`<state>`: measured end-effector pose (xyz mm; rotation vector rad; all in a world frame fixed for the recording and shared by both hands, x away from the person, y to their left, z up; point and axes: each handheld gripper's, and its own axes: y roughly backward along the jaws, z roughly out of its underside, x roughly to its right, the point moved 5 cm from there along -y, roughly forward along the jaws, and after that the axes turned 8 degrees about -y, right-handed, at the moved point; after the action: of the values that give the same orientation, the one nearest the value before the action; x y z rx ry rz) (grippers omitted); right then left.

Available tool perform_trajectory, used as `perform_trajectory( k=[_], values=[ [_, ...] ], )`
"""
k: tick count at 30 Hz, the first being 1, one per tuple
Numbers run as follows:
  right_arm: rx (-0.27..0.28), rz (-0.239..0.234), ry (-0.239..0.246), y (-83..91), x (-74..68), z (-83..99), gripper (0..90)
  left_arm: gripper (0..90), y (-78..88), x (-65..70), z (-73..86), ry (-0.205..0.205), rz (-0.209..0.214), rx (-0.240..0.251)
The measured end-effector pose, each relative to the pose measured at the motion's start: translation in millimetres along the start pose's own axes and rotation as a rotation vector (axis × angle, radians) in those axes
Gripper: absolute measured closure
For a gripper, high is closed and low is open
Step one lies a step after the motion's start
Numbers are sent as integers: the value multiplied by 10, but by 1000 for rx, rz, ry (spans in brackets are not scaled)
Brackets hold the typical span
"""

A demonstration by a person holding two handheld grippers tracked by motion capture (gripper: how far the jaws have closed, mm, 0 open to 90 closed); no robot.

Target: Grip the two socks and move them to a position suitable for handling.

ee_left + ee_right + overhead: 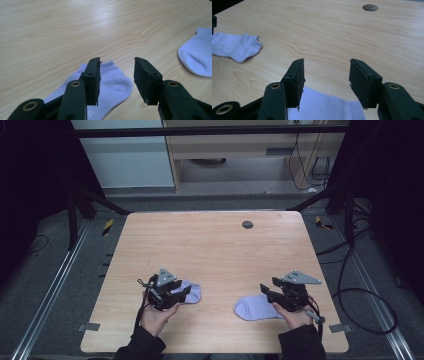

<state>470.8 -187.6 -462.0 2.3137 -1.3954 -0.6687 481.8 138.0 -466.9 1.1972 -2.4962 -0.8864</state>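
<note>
Two pale lilac socks lie flat on the wooden table (215, 250). My left gripper (184, 295) hovers over the left sock (192, 292), jaws open. In the left gripper view that gripper (117, 60) holds nothing, and the sock (113, 85) lies on the table below its left jaw. The other sock (197, 55) is at the right edge. My right gripper (266, 291) stands open over the cuff end of the right sock (252, 307). In the right gripper view this gripper (326, 61) is empty, with its sock (324, 106) beneath it and the left sock (234, 46) far off.
A round grey cable hole (247, 224) sits near the table's far edge, also in the right gripper view as a cable hole (370, 7). Bare wood stretches between and beyond the socks. Dark stands and cables (360, 285) surround the table on the floor.
</note>
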Motion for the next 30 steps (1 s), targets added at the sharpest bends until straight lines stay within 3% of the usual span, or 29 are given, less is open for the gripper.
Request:
perform_trajectory(
  k=[8, 11, 19, 25, 30],
  values=[
    [-33, 92, -1, 136, 324, 220, 473, 552, -264, 373, -106, -56, 41, -17],
    [-61, 102, -24, 162, 399, 313, 509, 554, -356, 513, -149, -62, 64, -12],
    [-133, 125, -26, 129, 535, 507, 538, 555, -586, 866, -225, -116, 101, -29],
    [-185, 133, -56, 64, 659, 623, 569, 580, -761, 1057, -172, -150, 120, -63],
    [-202, 125, -52, 27, 659, 651, 591, 588, -888, 1181, -117, -156, 143, -86]
  ],
)
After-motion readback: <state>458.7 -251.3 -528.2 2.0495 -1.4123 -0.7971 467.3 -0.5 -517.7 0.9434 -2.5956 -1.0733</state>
